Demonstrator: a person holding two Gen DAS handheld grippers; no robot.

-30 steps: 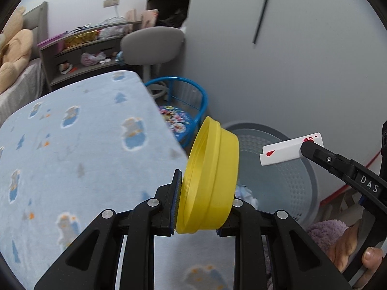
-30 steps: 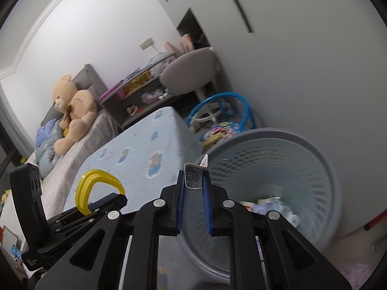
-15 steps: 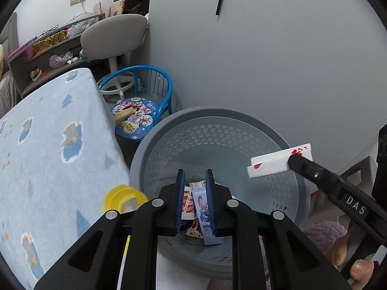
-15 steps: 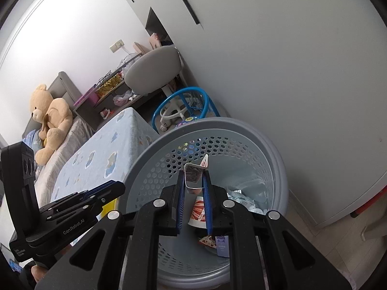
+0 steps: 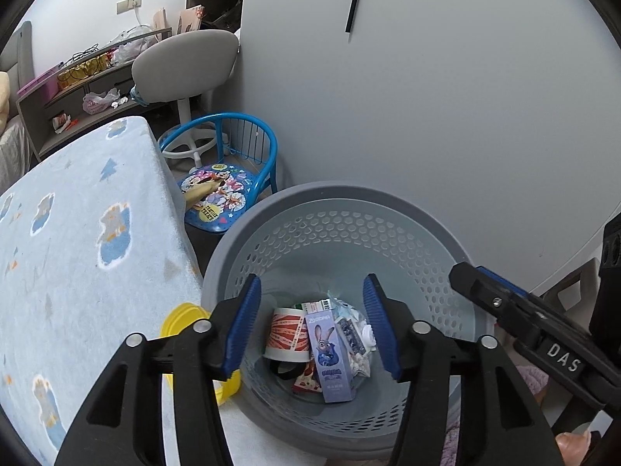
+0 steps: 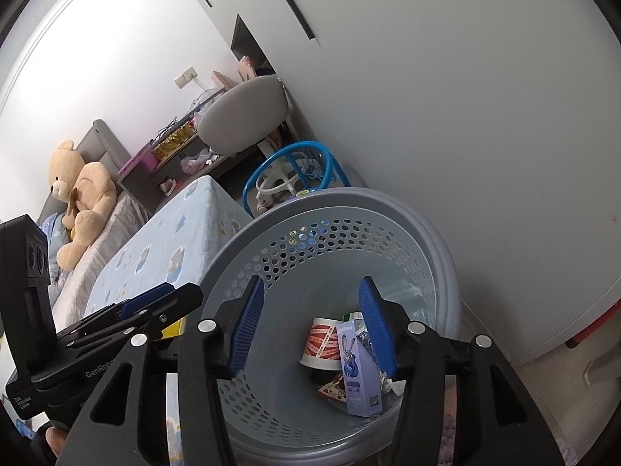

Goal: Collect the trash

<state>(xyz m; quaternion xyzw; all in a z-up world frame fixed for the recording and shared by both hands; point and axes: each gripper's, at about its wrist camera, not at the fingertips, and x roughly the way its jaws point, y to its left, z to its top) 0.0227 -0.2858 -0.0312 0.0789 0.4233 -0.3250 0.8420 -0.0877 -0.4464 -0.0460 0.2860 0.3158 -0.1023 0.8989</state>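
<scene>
A grey perforated basket [image 5: 271, 209] stands on the floor beside the bed; it also shows in the right wrist view [image 6: 388, 202]. Inside lie a red-and-white paper cup [image 5: 287, 336], a purple rabbit carton [image 5: 330, 357], wrappers and a white scrap. My left gripper [image 5: 314, 330] is open and empty above the basket. My right gripper [image 6: 310, 330] is open and empty above it too. A yellow lid [image 5: 182, 316] lies on the bed edge by the basket rim, partly hidden by my left fingers.
The blue patterned bed cover [image 5: 77, 233] fills the left. A small blue child's chair [image 5: 225, 178] and a grey swivel chair [image 5: 186, 66] stand behind the basket. A white wardrobe wall [image 5: 427, 97] is at the right. A teddy bear [image 6: 77, 194] sits far left.
My left gripper let go of the yellow lid, which now lies on the bed edge, and opened. My right gripper opened and no longer holds the playing card. Both moved over the basket.
</scene>
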